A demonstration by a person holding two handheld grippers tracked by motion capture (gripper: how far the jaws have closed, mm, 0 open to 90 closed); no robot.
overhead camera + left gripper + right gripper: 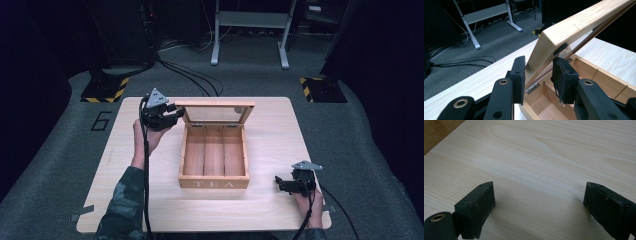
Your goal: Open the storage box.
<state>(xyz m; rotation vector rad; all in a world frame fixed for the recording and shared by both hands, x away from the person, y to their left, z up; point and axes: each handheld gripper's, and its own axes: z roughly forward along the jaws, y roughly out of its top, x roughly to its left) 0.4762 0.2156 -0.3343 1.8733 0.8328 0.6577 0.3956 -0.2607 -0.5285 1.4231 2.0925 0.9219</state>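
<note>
Clamping the lid (576, 26) of the tea box (214, 182) at its left corner, the left gripper (539, 75) is holding it raised and tilted back over the three compartments (the glass pane is facing the person). The box is sitting mid-worktop (270, 210). The right gripper (539, 212) is resting near the worktop's right front corner, its jaws spread wide with nothing between them, well apart from the box.

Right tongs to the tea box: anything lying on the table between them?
Nothing. In the high view the table is bare wood between the right tongs and the tea box.
</note>
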